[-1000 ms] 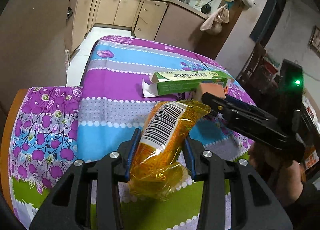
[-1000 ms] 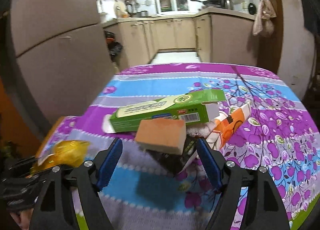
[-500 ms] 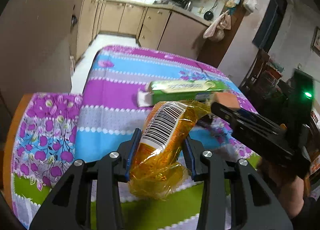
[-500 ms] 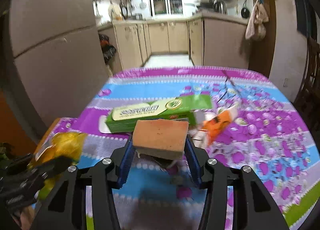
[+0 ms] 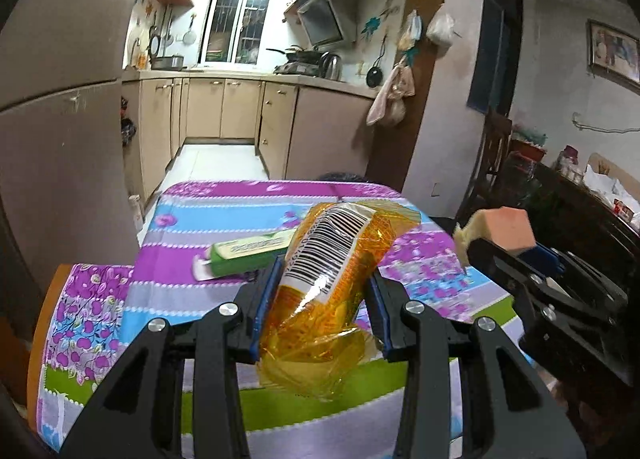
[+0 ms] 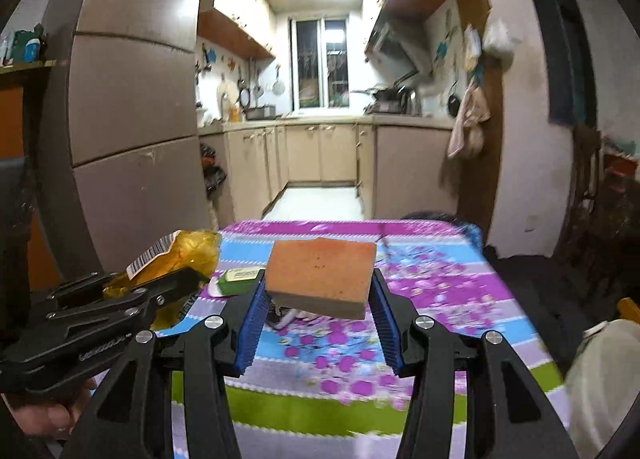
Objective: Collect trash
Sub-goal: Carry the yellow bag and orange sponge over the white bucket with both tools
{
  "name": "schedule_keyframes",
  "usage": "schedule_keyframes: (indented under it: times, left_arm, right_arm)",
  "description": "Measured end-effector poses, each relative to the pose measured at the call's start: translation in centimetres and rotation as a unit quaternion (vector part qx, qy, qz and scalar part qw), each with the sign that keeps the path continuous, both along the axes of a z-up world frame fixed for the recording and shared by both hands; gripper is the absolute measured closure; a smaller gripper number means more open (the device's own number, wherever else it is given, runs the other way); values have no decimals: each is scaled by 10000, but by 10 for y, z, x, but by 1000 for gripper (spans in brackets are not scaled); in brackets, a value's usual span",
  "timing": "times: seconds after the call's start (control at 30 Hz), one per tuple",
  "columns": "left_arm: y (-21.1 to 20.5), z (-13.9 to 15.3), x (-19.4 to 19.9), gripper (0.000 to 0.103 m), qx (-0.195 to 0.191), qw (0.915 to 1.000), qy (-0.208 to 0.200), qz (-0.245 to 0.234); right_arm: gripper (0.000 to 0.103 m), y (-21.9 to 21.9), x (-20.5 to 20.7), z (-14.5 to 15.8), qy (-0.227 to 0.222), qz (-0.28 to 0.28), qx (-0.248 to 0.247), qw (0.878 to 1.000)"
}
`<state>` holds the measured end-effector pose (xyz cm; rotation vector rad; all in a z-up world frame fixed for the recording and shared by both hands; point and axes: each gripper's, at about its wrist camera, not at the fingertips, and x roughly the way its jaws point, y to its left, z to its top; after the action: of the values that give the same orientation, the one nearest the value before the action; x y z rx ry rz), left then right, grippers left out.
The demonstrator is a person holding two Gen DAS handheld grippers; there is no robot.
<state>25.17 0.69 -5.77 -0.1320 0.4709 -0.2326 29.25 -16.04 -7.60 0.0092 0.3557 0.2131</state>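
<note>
My left gripper (image 5: 320, 295) is shut on a crumpled yellow plastic wrapper (image 5: 324, 291) with a barcode label and holds it above the table. My right gripper (image 6: 318, 299) is shut on an orange sponge (image 6: 320, 275) and holds it lifted above the table. The sponge (image 5: 504, 227) and right gripper also show at the right of the left wrist view. The wrapper (image 6: 176, 259) and left gripper show at the left of the right wrist view. A green box (image 5: 248, 255) lies on the flowered tablecloth (image 5: 224, 211); it also shows in the right wrist view (image 6: 236, 279).
Some small trash (image 6: 296, 315) lies on the cloth (image 6: 432, 283) under the sponge, partly hidden. A tall brown fridge (image 5: 60, 131) stands left of the table. Kitchen cabinets (image 5: 240, 111) are beyond the far edge. Dark furniture (image 5: 560, 187) stands at the right.
My right gripper closed on the orange sponge and lifted it off the table. Both grippers rose and tilted up, so the kitchen fills more of each view. The wrapper stays held.
</note>
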Motion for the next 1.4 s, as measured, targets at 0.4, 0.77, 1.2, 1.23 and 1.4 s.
schedule_keyframes:
  times: [0.4, 0.77, 1.2, 1.23, 1.4]
  left_arm:
    - [-55, 20, -13, 65, 173, 9992, -153, -322]
    - [-142, 39, -11, 65, 166, 9932, -242, -1128]
    - [-293, 38, -12, 65, 210, 9687, 3, -2474]
    - [-302, 37, -11, 65, 226, 9670, 30, -2539]
    - [-349, 35, 5, 65, 324, 9556, 366, -2907]
  right_arm:
    - [53, -79, -42, 19, -99, -517, 238, 9983]
    - [53, -171, -82, 44, -180, -1320, 167, 9909]
    - [53, -337, -128, 45, 296, -2439, 191, 9692]
    - [53, -352, -130, 45, 358, -2494, 236, 9675]
    - [53, -418, -125, 39, 857, -2603, 482, 9605]
